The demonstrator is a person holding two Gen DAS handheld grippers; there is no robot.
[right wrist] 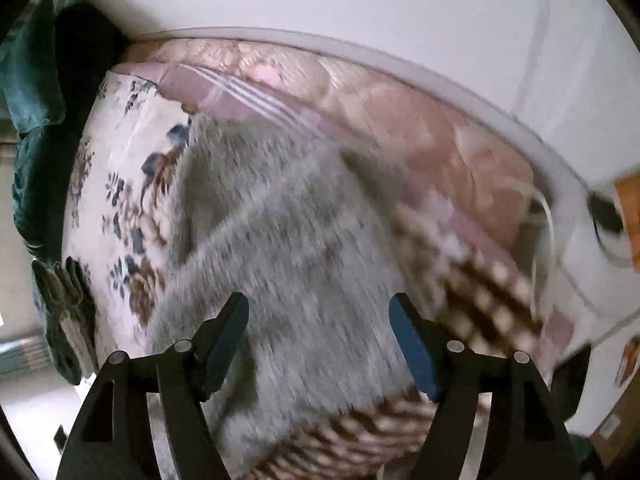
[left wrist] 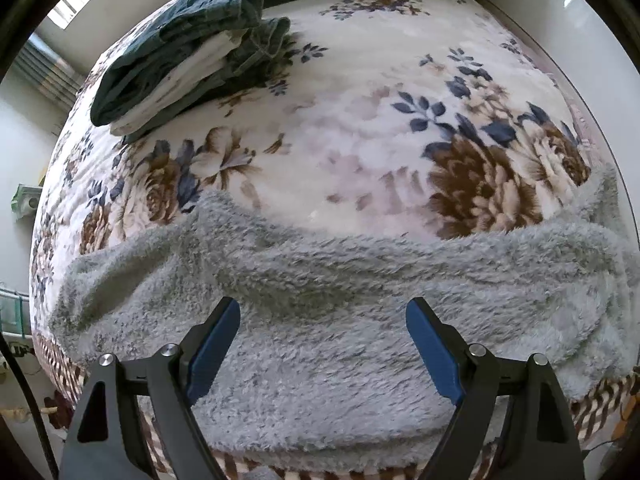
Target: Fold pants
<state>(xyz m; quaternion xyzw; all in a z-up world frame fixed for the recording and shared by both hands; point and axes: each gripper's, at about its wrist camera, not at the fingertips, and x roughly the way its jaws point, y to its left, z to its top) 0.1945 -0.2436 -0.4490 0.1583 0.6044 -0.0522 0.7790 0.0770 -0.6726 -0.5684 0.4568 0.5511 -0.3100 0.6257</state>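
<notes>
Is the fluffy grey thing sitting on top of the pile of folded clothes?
No, the fluffy grey pants lie on the flowery blanket, apart from the folded clothes.

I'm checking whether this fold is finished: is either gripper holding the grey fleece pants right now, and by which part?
Nothing is held. The left gripper and right gripper both stand open above the grey fleece pants, pads clear of the fabric.

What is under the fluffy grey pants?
The fluffy grey pants lie on a flowery blanket. What is beneath that blanket stays hidden here.
</notes>
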